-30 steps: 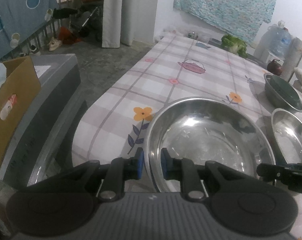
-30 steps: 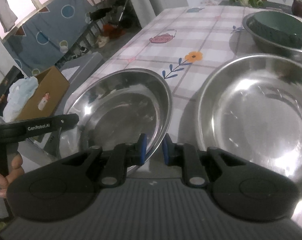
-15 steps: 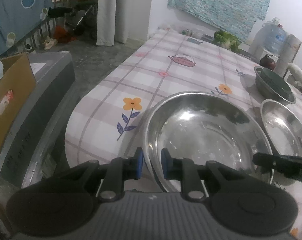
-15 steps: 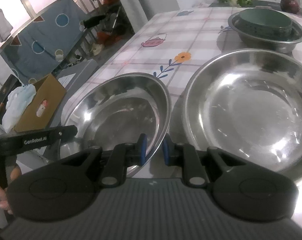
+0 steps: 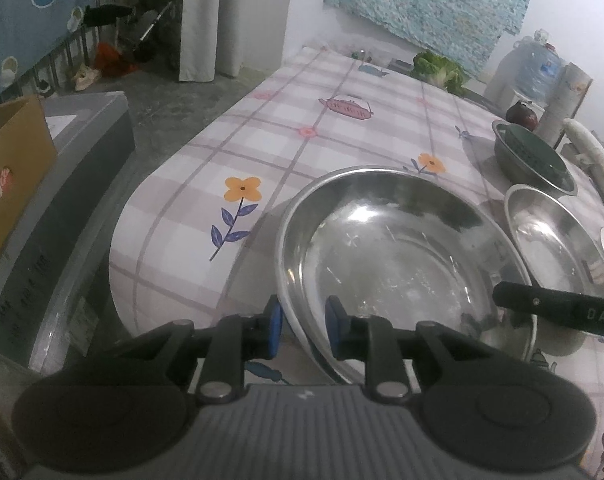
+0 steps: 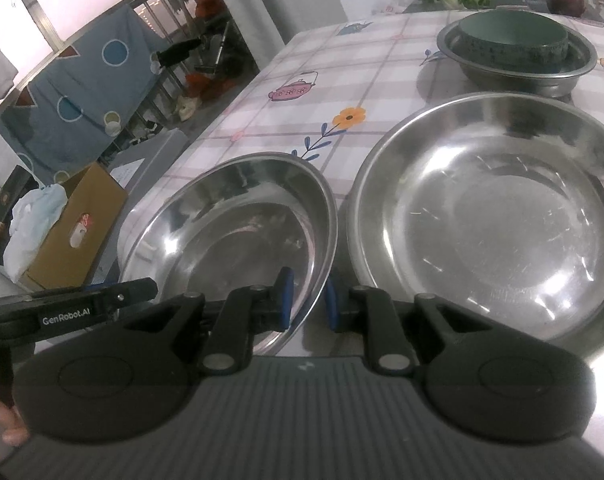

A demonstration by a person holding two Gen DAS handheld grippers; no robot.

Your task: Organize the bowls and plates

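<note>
Step in hand: we are judging that we are setting a shallow steel bowl (image 5: 401,264) down near the front edge of the desk (image 5: 302,152), or just letting it go, with both grippers on its near rim.

Left gripper (image 5: 303,326): we are straddling the bowl's near-left rim, one blue pad outside and one inside. Its jaws have just been opening, and a gap is showing on either side of the rim, so we are reading this grip as released.

Right gripper (image 6: 305,300): we are keeping it nearly closed across the same bowl's (image 6: 230,232) near-right rim; the pads are sitting close to the metal, and it looks pinched.

Where the other dishes are: a larger steel bowl (image 6: 497,216) is lying just to the right of the held one, their rims near but apart. Behind it, a smaller steel bowl (image 6: 517,62) is carrying a dark green bowl (image 6: 513,42) inside it.

Progress, as we judge it: one nested pair is standing at the back and two steel bowls are lying separately, so stacking seems unfinished.

Next move calls for: we are thinking the right gripper must either loosen as well or carry the rim alone; one-sided holding could tip the bowl. If nesting is meant, the smaller bowl should be going into the larger one beside it.
</note>
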